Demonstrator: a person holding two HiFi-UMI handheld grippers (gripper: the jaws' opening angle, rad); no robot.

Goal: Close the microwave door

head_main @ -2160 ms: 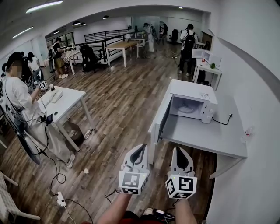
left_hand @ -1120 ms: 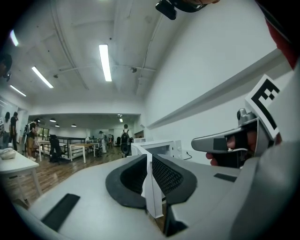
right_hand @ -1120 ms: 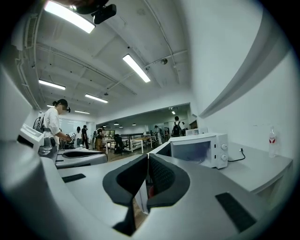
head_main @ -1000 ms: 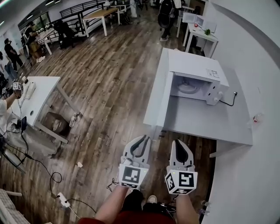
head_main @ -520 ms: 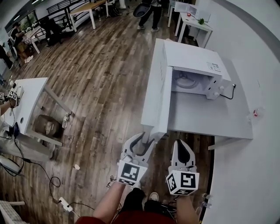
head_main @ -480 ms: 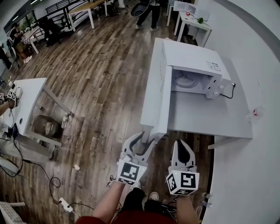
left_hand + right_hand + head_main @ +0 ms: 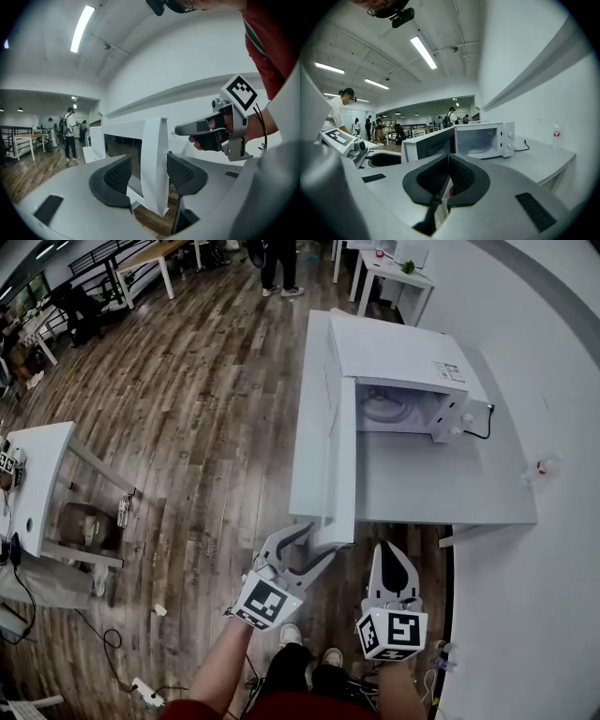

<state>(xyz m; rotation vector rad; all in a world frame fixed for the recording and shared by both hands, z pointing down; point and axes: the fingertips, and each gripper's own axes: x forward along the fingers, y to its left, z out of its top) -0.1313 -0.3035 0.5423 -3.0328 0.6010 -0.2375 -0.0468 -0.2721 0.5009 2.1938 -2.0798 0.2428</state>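
The white microwave (image 7: 403,357) stands on a white table (image 7: 450,498), its cavity and glass turntable (image 7: 380,407) showing. Its door (image 7: 328,456) is swung wide open and points at me. My left gripper (image 7: 317,542) has its jaws opening, one on each side of the door's free edge (image 7: 154,164). The dark pads (image 7: 117,176) stand off the door panel. My right gripper (image 7: 392,563) hangs to the right of the door, below the table's front edge, with its jaws shut on nothing (image 7: 446,180). From the right gripper view the microwave (image 7: 485,138) lies ahead.
A small red-capped bottle (image 7: 541,467) stands at the table's right edge, close to the white wall. A black cord (image 7: 478,432) runs from the microwave. Wooden floor spreads left, with another white table (image 7: 37,484). People (image 7: 272,254) stand far off.
The view has closed in on the microwave. My left gripper moved forward and opened around the door's free edge. My right gripper stayed shut and sank a little.
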